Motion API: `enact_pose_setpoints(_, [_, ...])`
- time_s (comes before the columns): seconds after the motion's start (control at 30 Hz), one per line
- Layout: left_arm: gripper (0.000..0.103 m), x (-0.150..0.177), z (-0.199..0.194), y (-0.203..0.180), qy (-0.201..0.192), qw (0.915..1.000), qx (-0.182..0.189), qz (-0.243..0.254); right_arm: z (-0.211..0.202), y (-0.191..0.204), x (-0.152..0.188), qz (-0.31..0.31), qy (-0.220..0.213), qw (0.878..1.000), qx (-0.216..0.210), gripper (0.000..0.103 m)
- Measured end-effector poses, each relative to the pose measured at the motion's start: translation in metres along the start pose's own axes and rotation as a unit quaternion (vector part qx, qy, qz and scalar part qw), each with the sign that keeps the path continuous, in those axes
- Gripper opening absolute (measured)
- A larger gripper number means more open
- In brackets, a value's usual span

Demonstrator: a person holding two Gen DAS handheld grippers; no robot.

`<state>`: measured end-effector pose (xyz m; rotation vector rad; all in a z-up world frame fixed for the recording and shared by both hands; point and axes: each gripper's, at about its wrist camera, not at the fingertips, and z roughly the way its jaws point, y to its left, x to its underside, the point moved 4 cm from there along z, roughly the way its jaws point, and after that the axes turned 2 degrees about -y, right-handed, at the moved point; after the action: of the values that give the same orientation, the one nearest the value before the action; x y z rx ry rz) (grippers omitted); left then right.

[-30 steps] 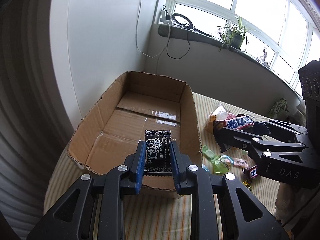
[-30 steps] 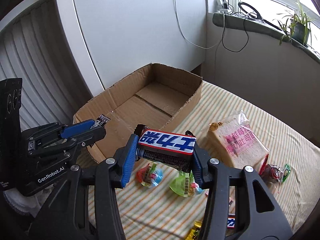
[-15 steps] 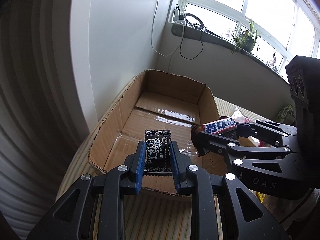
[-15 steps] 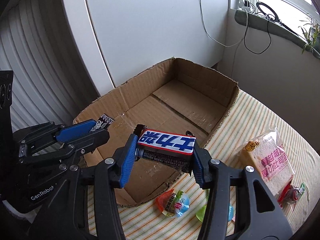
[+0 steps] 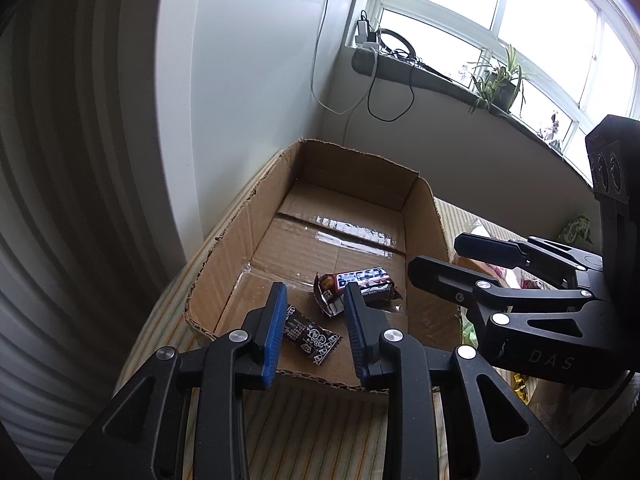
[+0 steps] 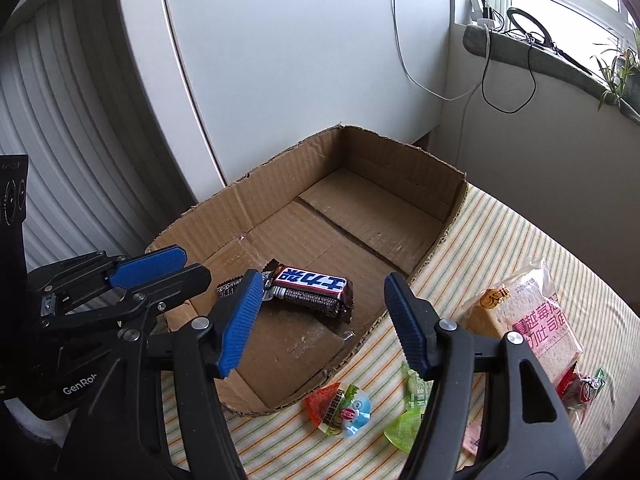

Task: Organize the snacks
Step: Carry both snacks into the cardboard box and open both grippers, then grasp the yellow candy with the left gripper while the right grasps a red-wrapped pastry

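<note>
An open cardboard box point(image 5: 424, 216) point(image 6: 400, 160) sits on a striped tablecloth. A chocolate bar point(image 5: 360, 280) point(image 6: 310, 286) in a blue, white and brown wrapper lies on the box floor near the front wall. Beside it lies a small black snack packet point(image 5: 310, 334) point(image 6: 228, 288), mostly hidden in the right wrist view. My left gripper point(image 5: 316, 292) point(image 6: 194, 264) hangs open above the black packet. Over the chocolate bar, my right gripper point(image 6: 324, 280) point(image 5: 436, 254) is open with its jaws wide apart. Neither holds anything.
On the cloth right of the box lie a bagged bread slice point(image 6: 524, 312), an orange jelly cup point(image 6: 340, 408), a green jelly cup point(image 6: 404, 424) and a red wrapped candy point(image 6: 580, 388). A white wall and a windowsill with cables and plants stand behind.
Both grippers moved over the box and opened. The black packet dropped from the left gripper and the chocolate bar from the right; both now lie on the box floor.
</note>
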<state>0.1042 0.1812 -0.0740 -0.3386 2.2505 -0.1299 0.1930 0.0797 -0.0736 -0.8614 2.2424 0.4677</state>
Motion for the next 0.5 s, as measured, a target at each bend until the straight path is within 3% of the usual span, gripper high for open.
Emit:
enact_pose_setpoints(0.37, [0.028,0.004,-0.019,-0.024,-0.008,0.9998,0.015,0.008,-0.039,-0.022,0.014,0.013,-0.012,1.000,0.019,0.066])
enact_pose_setpoints(0.5, [0.028,0.009,-0.025,-0.040,-0.005,0.9995,0.027,0.014,-0.062,-0.041,0.025,0.026,-0.021,0.999,0.032,0.073])
